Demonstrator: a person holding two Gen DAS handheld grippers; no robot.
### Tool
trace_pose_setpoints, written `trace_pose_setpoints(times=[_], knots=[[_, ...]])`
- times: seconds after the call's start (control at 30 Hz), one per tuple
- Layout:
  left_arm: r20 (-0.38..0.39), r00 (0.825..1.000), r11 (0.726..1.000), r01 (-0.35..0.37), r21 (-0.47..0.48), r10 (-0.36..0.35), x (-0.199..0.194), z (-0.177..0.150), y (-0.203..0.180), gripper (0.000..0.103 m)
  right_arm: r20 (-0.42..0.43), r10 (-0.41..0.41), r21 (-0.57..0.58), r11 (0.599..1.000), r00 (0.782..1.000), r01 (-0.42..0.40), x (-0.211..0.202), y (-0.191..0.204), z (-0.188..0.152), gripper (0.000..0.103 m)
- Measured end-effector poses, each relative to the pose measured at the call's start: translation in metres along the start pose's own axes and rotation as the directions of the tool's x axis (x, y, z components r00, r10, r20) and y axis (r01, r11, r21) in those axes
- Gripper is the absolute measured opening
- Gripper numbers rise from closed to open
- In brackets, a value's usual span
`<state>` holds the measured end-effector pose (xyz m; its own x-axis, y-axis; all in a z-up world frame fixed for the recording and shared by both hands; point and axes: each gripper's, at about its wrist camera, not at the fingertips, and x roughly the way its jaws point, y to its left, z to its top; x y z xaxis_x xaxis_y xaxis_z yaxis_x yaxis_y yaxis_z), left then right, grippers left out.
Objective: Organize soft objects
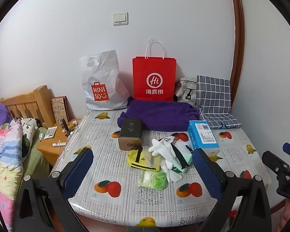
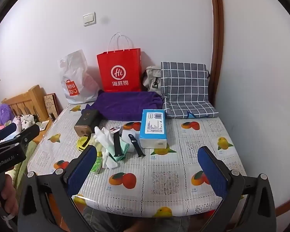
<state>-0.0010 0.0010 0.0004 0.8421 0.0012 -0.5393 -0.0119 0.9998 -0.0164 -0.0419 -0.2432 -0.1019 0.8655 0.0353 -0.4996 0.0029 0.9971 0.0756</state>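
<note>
White wall (image 1: 164, 9), wooden headboard (image 1: 27, 102)

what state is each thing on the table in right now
left tool: open, empty, above the table
right tool: open, empty
red bag: upright against the wall
white bag: slumped on the wall
purple towel: folded, flat
checked cushion: bent, half up the wall
tissue pack: lying flat
white gloves: crumpled on the pile
brown box: shut, lying down

A home bedroom: wooden bed headboard (image 1: 27, 104), rumpled quilt (image 1: 7, 154), table (image 1: 110, 160) under fruit-print cloth.
</note>
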Motion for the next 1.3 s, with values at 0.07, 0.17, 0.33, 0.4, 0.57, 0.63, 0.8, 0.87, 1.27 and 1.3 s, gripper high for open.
trace_pose_setpoints(times=[0.07, 0.17, 0.33, 0.4, 0.57, 0.63, 0.8, 0.87, 1.27, 1.3], knots=[[-0.022, 0.999, 0.999, -0.025, 0.026, 0.026, 0.002, 0.001, -0.004, 0.103, 0.004, 0.007, 0.005, 1.000, 1.000, -0.007, -0.001, 0.000, 0.000, 0.102], [-0.019, 0.999, 0.999, -0.035, 0.025, 0.036, 0.002, 0.001, -0.005, 0.103, 0.005, 0.009, 0.009, 1.000, 1.000, -0.009, 0.000, 0.000, 0.001, 0.102], [-0.017, 0.999, 1.000, -0.027, 0.016, 0.027, 0.002, 0.004, -0.004, 0.103, 0.008, 0.014, 0.013, 1.000, 1.000, -0.014, -0.001, 0.004, 0.001, 0.102], [-0.018, 0.999, 0.999, -0.028, 0.018, 0.028, 0.003, 0.006, -0.003, 0.103, 0.008, 0.016, 0.014, 1.000, 1.000, -0.016, -0.001, 0.005, 0.001, 0.102], [-0.012, 1.000, 1.000, -0.026, 0.017, 0.026, 0.000, 0.007, 0.000, 0.103, 0.011, 0.019, 0.018, 1.000, 1.000, -0.020, -0.003, 0.004, -0.001, 0.102], [-0.011, 1.000, 1.000, -0.025, 0.016, 0.025, -0.001, 0.007, 0.000, 0.103, 0.010, 0.022, 0.018, 1.000, 1.000, -0.022, -0.003, 0.004, -0.001, 0.102], [-0.005, 1.000, 1.000, -0.023, 0.015, 0.024, -0.001, 0.004, 0.001, 0.103, 0.017, 0.028, 0.023, 0.999, 0.999, -0.028, -0.005, 0.004, -0.001, 0.102], [-0.006, 1.000, 1.000, -0.024, 0.016, 0.024, -0.001, 0.005, 0.001, 0.103, 0.019, 0.029, 0.024, 0.999, 0.999, -0.029, -0.006, 0.004, -0.001, 0.102], [0.002, 0.999, 0.999, -0.037, 0.018, 0.037, -0.004, 0.005, 0.002, 0.103, 0.023, 0.030, 0.023, 0.999, 0.999, -0.031, -0.010, 0.006, 0.000, 0.102], [0.003, 0.999, 0.999, -0.037, 0.018, 0.037, -0.006, 0.006, 0.003, 0.103, 0.024, 0.030, 0.023, 0.999, 0.999, -0.030, -0.010, 0.006, 0.000, 0.102]])
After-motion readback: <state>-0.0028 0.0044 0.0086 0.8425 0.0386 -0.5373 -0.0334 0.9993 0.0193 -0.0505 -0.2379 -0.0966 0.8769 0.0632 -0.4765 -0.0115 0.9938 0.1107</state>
